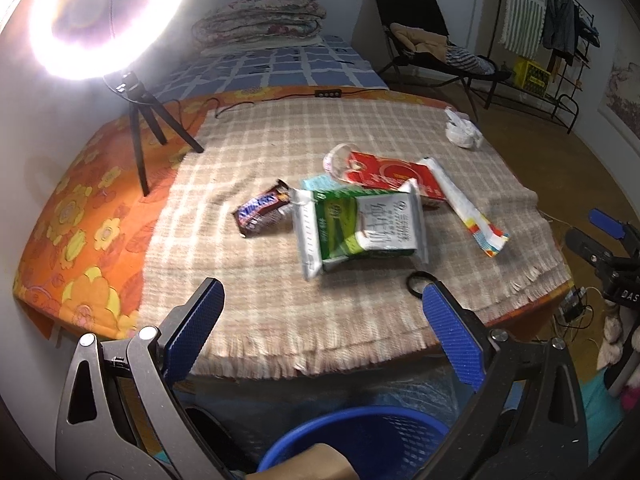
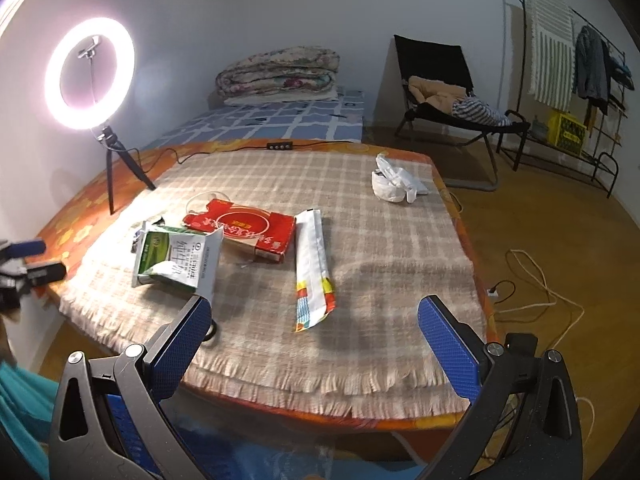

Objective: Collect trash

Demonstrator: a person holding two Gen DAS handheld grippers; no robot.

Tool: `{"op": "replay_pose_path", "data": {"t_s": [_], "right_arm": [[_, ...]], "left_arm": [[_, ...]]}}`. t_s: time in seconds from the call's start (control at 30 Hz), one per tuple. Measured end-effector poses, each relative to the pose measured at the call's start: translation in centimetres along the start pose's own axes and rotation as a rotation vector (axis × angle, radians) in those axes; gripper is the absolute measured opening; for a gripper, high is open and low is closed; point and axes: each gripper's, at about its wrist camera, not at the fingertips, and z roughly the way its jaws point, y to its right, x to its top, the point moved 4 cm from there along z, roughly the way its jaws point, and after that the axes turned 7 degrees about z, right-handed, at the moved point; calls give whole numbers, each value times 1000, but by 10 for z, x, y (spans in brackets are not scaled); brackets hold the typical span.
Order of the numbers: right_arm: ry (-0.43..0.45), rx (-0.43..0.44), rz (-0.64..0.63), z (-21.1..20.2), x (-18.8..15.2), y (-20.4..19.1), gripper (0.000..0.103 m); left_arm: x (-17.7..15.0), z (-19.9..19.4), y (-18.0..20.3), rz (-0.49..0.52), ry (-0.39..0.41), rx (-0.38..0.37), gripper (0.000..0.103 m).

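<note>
Above blue bin point(image 1: 360, 436), left gripper point(image 1: 324, 316) spread, empty

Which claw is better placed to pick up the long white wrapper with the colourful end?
Probably the right claw: it is open and the long white wrapper lies almost straight ahead between its fingers. From the left claw, also open, the wrapper sits far off to the right, past the green milk pouch.

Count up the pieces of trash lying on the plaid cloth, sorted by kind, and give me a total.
Chocolate bar wrapper: 1
Green and white milk pouch: 1
Red flattened carton: 1
Long white sachet with coloured end: 1
Crumpled white paper wad: 1
Small teal packet, mostly hidden under the pouch: 1
Total: 6
</note>
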Motion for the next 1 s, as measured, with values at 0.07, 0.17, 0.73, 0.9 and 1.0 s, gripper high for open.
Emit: {"op": "replay_pose_path", "data": {"t_s": [0.07, 0.17, 0.73, 0.9, 1.0], "right_arm": [[-6, -2, -14, 3, 2, 6, 102], [-14, -3, -4, 7, 7, 18, 102], [-56, -16, -5, 79, 77, 66, 102], [-110, -34, 39, 140, 111, 88, 102], [-152, -43, 114, 177, 127, 102, 102]], "left_arm": [[3, 2, -11, -12, -6, 5, 101], [10, 4, -31, -58, -21, -16, 101], [32, 87, -86, 119, -115, -16, 91], [22, 123, -88, 135, -193, -68, 84], [24, 141, -88, 156, -212, -81, 80]]}}
